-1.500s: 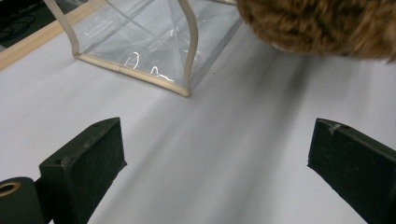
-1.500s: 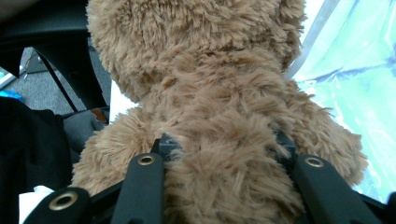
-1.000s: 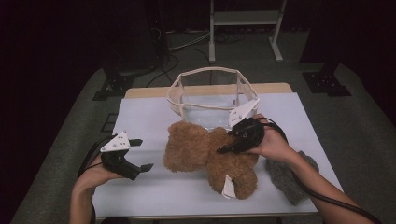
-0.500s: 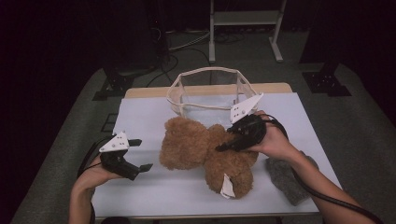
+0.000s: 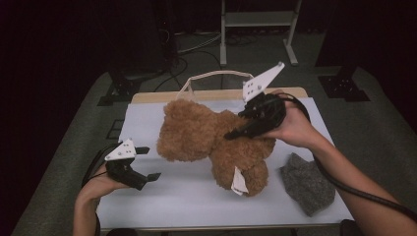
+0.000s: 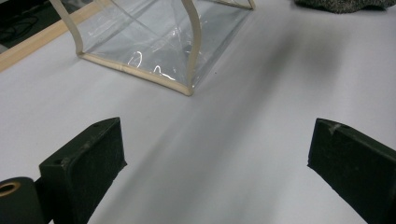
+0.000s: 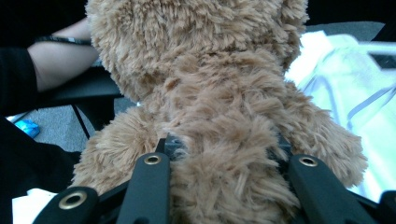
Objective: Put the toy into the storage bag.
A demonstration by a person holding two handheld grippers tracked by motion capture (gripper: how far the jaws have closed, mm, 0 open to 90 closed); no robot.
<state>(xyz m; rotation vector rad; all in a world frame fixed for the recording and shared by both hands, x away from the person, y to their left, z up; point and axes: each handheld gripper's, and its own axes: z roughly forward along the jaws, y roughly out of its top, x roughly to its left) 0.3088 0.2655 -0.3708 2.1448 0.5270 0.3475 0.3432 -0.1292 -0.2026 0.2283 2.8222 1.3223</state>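
The right tool (image 5: 235,133) was clamped on the teddy bear (image 5: 216,142), which hung above the desk (image 5: 187,196), in front of the clear bag (image 6: 154,42). The left tool (image 5: 147,162) rested wide apart, holding nothing. A firm squeeze and a slow carry over the bag's top would likely work best.

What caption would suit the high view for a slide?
Right gripper clamps a brown teddy bear above the white table; left gripper waits open beside it.
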